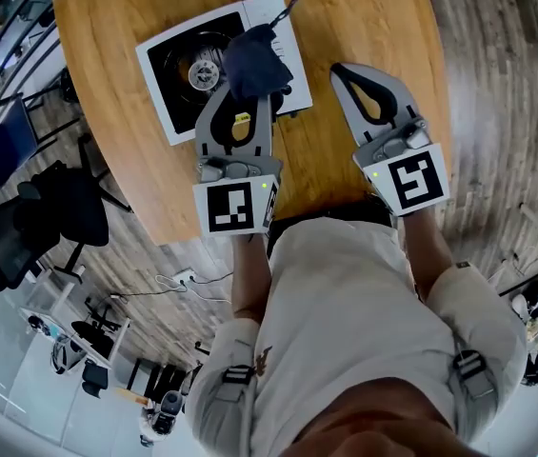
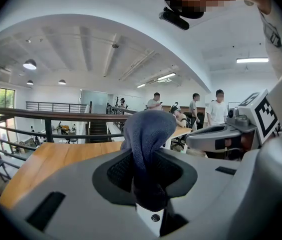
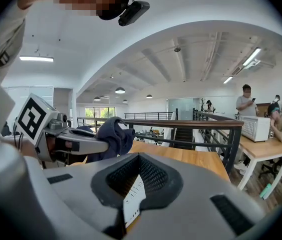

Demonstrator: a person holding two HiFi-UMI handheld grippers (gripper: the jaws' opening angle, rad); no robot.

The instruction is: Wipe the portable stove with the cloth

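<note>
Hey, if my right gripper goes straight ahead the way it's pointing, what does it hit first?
Nothing close, it seems: the right gripper points level over the table, with the cloth off to its left. The railing lies beyond, though depth is unclear.

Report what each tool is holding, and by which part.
Left tool grips the dark cloth by a bunched fold; the rest bulges past its tips. Right tool, jaws together, holds nothing.

The cloth (image 1: pixel 254 57) is soft, matt dark-blue fabric, bunched in folds. The left gripper (image 1: pixel 248 93) and right gripper (image 1: pixel 343 72) have smooth matt grey plastic shells with ribbed black pads (image 3: pixel 155 176). The table (image 1: pixel 373 17) is smooth wood with visible grain. The stove (image 1: pixel 270 12) has a smooth white casing and a black top.
</note>
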